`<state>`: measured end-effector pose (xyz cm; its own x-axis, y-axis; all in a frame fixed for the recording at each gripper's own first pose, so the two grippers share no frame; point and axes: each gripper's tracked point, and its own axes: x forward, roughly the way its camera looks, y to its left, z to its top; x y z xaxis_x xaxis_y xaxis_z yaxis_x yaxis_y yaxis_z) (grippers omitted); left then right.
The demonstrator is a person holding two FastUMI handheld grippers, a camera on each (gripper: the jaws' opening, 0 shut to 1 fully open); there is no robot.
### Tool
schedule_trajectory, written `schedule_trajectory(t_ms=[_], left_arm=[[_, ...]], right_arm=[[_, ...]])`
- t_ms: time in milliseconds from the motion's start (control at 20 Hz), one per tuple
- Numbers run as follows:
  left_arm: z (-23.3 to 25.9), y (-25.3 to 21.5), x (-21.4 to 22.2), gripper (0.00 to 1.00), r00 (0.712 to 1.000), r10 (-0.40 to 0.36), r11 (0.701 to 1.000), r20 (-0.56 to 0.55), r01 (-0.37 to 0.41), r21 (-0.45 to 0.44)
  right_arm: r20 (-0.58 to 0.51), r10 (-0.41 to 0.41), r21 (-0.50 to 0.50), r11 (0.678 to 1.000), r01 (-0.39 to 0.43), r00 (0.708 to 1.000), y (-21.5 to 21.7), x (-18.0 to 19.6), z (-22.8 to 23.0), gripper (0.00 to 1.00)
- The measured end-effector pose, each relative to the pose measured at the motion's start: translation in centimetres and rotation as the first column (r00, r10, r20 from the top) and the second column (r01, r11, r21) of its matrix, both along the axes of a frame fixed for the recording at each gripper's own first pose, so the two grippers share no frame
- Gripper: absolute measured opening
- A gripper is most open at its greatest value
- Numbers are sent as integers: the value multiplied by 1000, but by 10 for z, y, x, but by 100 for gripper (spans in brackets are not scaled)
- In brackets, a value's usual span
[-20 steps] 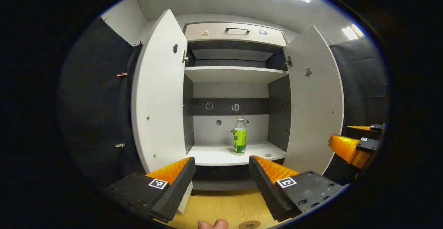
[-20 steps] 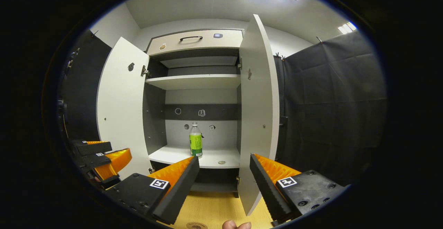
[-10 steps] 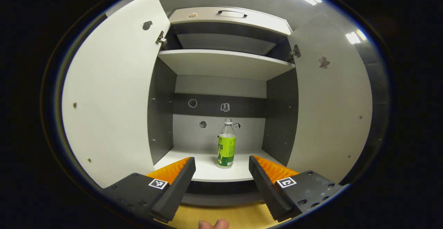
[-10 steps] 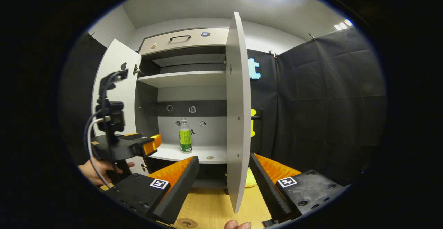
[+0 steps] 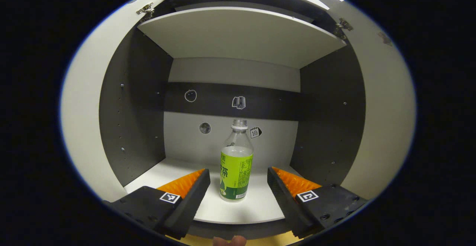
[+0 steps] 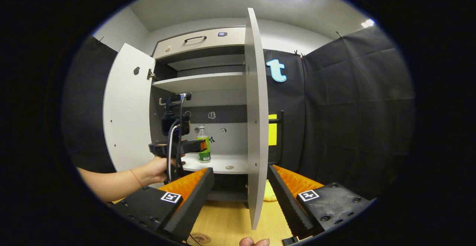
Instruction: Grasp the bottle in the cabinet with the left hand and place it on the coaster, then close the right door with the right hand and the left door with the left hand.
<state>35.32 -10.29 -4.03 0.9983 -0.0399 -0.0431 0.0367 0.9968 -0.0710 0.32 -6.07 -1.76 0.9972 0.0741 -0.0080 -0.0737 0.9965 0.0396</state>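
1. In the left gripper view, the left door fills the left of the frame as a pale curved panel, swung wide open.
2. The cabinet has dark grey side walls; a pale upper shelf spans the top of the frame and a dark band with small stickers crosses the back wall at mid-height.
3. The left tongs sit at the bottom centre, released, with the two fingers spread wide apart and touching nothing.
4. The bottle stands upright on the white lower shelf, at the centre of the frame. It is clear with a green label, its base showing in the gap between the fingers, apart from both.
5. The right door curves down the right of that frame, also open.
6. In the right gripper view, a forearm and hand reach in from lower left, holding the left tongs level just in front of the bottle, left of centre.
7. A small round disc lies on the lower shelf, right of the bottle.
8. The right door stands edge-on at the centre.
9. The right tongs at the bottom centre are released, with the door's lower edge showing between their fingers.
10. A round coaster lies on the wooden bench at the bottom edge.
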Motion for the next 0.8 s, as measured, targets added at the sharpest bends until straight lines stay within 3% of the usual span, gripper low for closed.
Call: schedule_trajectory(t_ms=[200, 500, 550, 600, 800], left_arm=[[-9, 7, 44, 98, 999, 43, 997, -7, -43, 65], [-4, 1, 73, 98, 1000, 22, 998, 13, -22, 52], [-4, 0, 74, 96, 1000, 17, 998, 12, -18, 56], [-5, 0, 76, 83, 1000, 19, 998, 10, -19, 62], [5, 0, 52, 78, 1000, -4, 1000, 16, 3, 27]], right_arm=[[-14, 34, -10, 999, -34, 999, 1, 8, -8, 98], [-36, 36, -15, 999, -37, 999, -4, 18, -20, 98], [-31, 33, -20, 999, -33, 999, -5, 18, -20, 98], [-25, 30, -22, 999, -30, 999, -6, 18, -19, 98], [-5, 22, -44, 999, -22, 1000, -7, 17, -16, 98]])
